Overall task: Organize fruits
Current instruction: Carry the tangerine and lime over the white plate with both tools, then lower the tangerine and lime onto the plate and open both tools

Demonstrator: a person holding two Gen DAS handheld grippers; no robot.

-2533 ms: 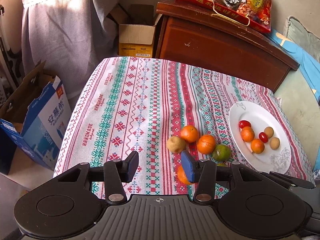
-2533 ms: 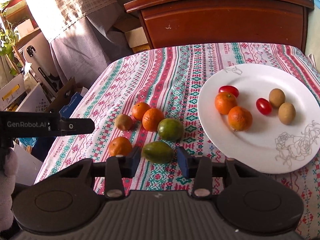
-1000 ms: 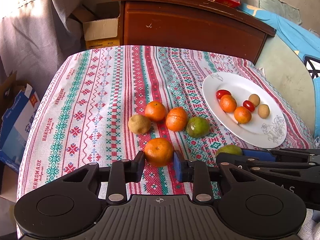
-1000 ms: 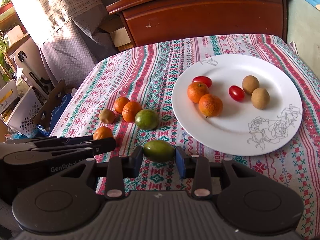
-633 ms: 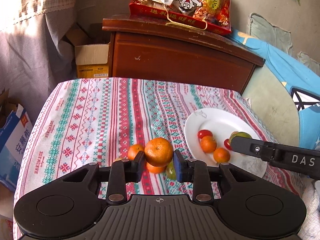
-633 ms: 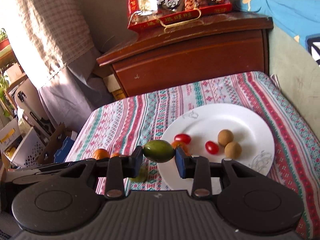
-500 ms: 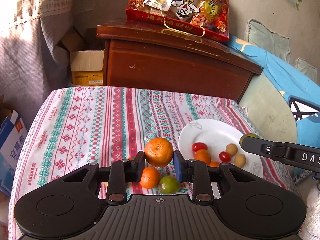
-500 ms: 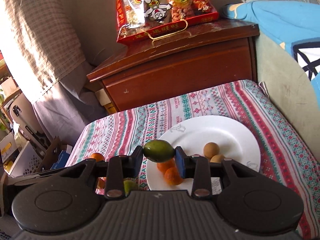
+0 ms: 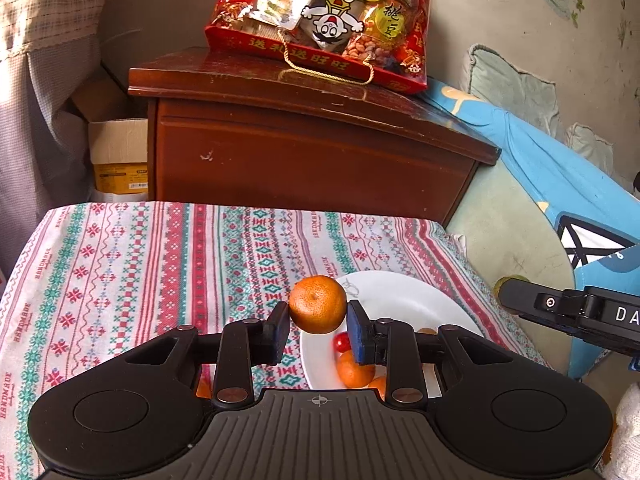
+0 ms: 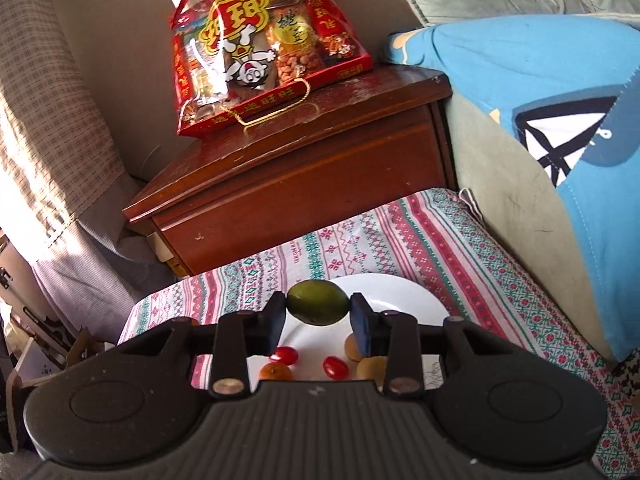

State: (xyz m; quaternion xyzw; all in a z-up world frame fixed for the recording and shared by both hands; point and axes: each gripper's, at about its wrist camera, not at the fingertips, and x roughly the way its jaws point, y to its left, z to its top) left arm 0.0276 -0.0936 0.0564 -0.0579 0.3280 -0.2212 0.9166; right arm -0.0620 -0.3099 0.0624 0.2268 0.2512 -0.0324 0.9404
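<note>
My left gripper [image 9: 318, 322] is shut on an orange mandarin [image 9: 317, 304] and holds it in the air above the left rim of the white plate [image 9: 396, 294]. My right gripper [image 10: 318, 318] is shut on a green fruit [image 10: 318, 303] and holds it above the same plate [image 10: 404, 290]. On the plate lie cherry tomatoes [image 10: 335, 367], small brown fruits [image 10: 370, 366] and mandarins [image 9: 352, 368]. The right gripper also shows at the right edge of the left wrist view [image 9: 505, 292], level with the plate's far side.
The patterned tablecloth [image 9: 140, 264] covers the table. A brown wooden cabinet [image 9: 304, 152] stands behind it with a red snack bag [image 9: 328, 20] on top. A cardboard box [image 9: 118, 156] sits at the left. Blue and grey bedding [image 10: 560, 120] lies on the right.
Both grippers closed on their fruits on the cloth, lifted them, and have carried them up and over the plate. The remaining fruits on the cloth have dropped out of sight below.
</note>
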